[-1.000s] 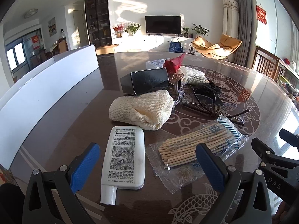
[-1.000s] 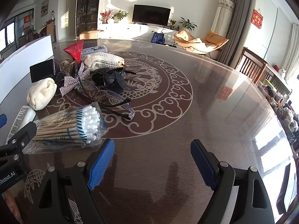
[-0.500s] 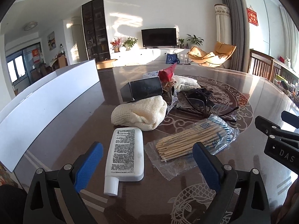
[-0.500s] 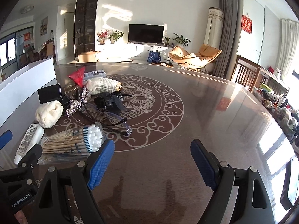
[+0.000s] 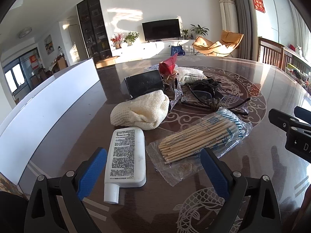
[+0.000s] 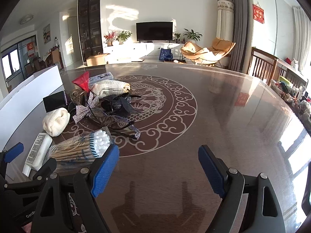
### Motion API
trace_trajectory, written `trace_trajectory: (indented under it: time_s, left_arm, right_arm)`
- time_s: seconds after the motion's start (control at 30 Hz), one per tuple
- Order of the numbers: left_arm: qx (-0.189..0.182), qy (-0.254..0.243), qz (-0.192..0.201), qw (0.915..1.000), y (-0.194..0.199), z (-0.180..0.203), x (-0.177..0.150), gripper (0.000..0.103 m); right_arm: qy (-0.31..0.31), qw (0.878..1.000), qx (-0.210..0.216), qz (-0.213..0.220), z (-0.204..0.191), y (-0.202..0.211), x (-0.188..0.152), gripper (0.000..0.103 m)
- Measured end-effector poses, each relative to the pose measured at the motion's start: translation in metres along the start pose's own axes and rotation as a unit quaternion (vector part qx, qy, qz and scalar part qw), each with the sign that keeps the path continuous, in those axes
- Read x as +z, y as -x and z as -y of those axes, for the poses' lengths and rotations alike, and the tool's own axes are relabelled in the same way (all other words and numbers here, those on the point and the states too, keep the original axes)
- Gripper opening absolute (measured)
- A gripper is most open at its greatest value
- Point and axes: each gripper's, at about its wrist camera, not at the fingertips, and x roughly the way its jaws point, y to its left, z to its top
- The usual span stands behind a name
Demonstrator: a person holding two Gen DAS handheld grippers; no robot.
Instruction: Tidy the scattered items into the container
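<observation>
Currently left claw point(image 5: 153, 167) released, angled down over lotion tube point(image 5: 126, 155); right claw point(image 6: 158, 167) released.

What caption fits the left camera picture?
Open left gripper hovering over a white plastic tube and a clear bag of wooden cotton swabs.

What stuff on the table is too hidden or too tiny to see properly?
- White container, left wrist view: only its outer wall shows; the inside is hidden, and the picture's edge cuts it off.
- White tube, left wrist view: its print is too small to read.
- Black box, left wrist view: the cream cloth covers its lower part.
- Glasses, right wrist view: tangled with dark items, partly hidden.
</observation>
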Motion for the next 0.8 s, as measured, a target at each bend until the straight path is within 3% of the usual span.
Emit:
trace_trajectory:
  time_s: [0.27, 0.57, 0.8]
  left_arm:
    - [-0.006, 0.012, 0.006, 0.9999, 0.002, -0.004, -0.001, 0.099]
    - [-0.024, 0.024, -0.028, 0.9990, -0.008, -0.007, 0.001, 0.100]
    - [-0.075, 0.038, -0.068, 0.9941, -0.009, -0.021, 0.001, 0.100]
  right_arm:
    - [-0.016, 1.000, -0.002, -0.021, 0.005, -0.008, -0.001, 0.084]
    - [0.011, 1.000, -0.013, -0.020, -0.004, -0.008, 0.000, 0.084]
    - [0.022, 1.000, 0.018, -0.010, -0.008, 0.000, -0.009, 0.084]
